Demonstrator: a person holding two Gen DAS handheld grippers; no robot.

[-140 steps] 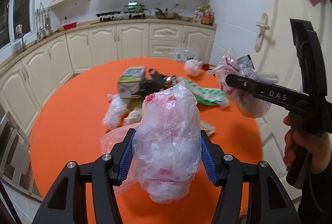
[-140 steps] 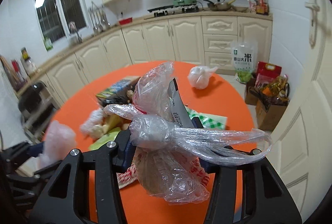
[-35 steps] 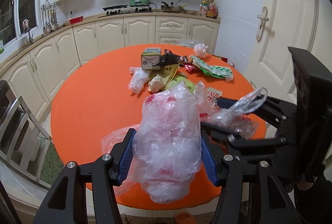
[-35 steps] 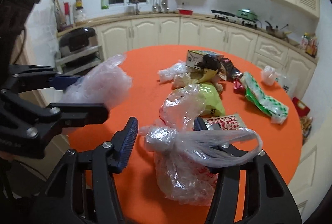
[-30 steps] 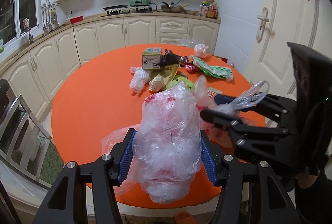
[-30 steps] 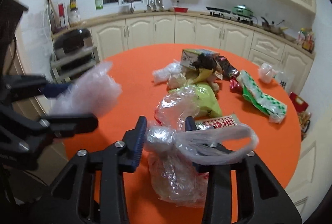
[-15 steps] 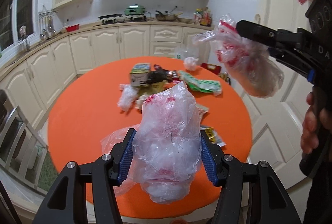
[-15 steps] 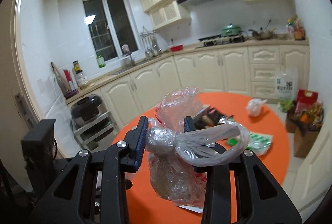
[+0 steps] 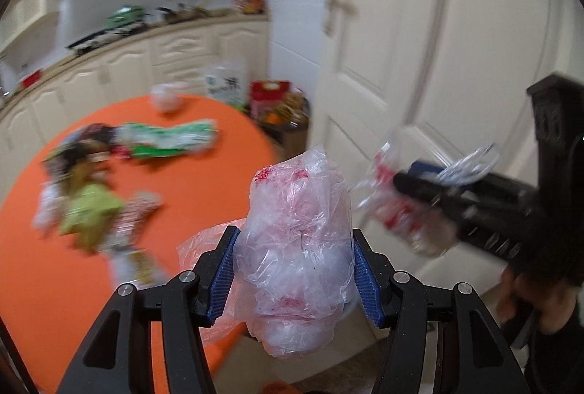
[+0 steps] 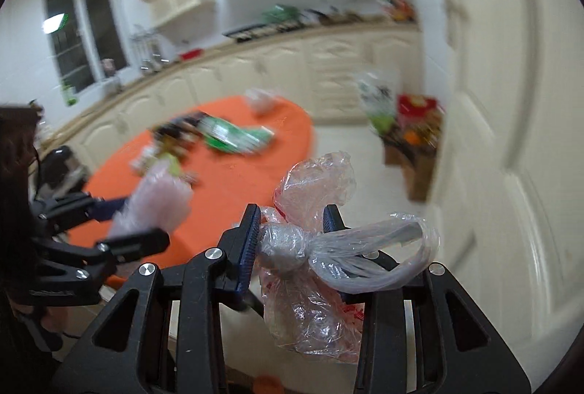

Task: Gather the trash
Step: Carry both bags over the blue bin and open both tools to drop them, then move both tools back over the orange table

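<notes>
Both grippers are swinging off the orange table [image 9: 204, 197] toward the white door [image 9: 419, 65]. Left gripper [image 9: 294, 270] is clenching a crumpled plastic bag [image 9: 295, 248]; right gripper [image 10: 292, 240] is clenching a knotted clear bag [image 10: 310, 270]. Farther left, wrappers [image 9: 164, 138] are lying on the table.

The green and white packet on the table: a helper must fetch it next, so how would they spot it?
Find the round orange table. The packet lies on its far side, nearer the door than the dark wrapper heap, the only long green-and-white item.
</notes>
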